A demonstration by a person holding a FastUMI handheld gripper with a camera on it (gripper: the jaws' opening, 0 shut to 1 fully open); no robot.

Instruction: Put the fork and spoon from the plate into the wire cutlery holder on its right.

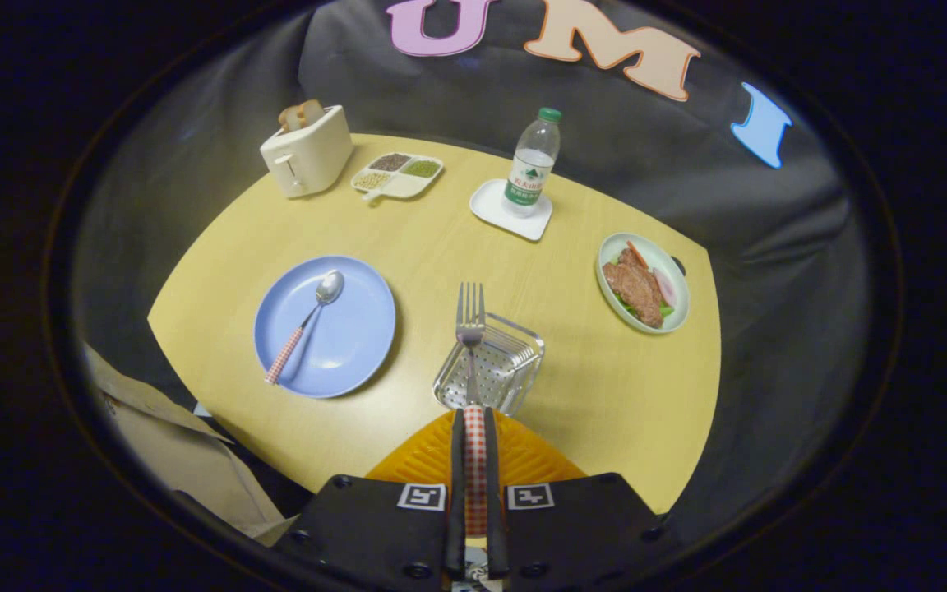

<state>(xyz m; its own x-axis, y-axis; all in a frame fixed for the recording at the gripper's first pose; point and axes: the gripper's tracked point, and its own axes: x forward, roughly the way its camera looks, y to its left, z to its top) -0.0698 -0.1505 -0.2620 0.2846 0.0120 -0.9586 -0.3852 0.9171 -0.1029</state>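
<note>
gripper (473, 427) clamping one fork (470, 321), one spoon (309, 316) on plate (358, 329)

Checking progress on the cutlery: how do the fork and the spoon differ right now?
The fork is clamped by its handle in the claw, tines pointing ahead over the wire cutlery holder; the spoon lies untouched on the blue plate, to the holder's left. Both have red-checked handles.
</note>
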